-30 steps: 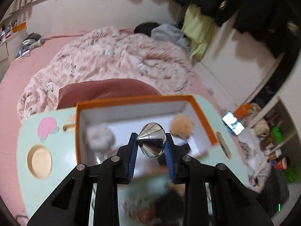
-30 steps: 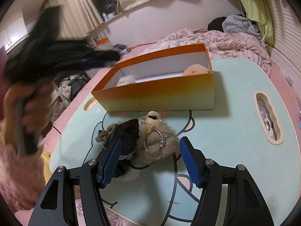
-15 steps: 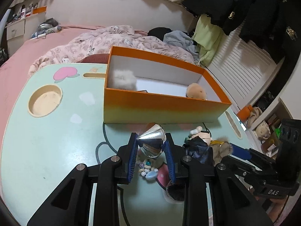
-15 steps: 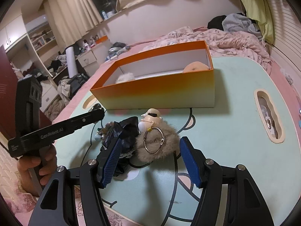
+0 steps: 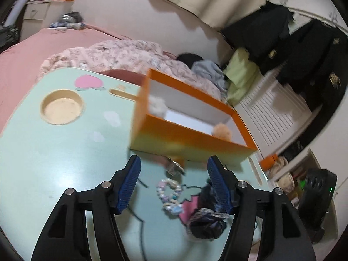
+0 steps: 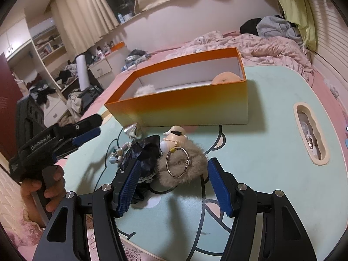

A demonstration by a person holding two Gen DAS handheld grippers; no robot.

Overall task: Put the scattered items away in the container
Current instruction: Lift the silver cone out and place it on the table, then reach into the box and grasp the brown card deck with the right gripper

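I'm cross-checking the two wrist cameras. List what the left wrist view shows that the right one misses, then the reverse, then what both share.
Only the left wrist view: the round recess in the table and the dark coats hanging by the wall.

Only the right wrist view: the furry keychain with its metal ring, and the hand holding the left gripper, jaws just opened and empty.

Both: the orange box, the shiny cone lying before it, the bead bracelet.

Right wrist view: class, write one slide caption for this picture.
Open right hand-held gripper hovers over a furry keychain before an orange box on the table.
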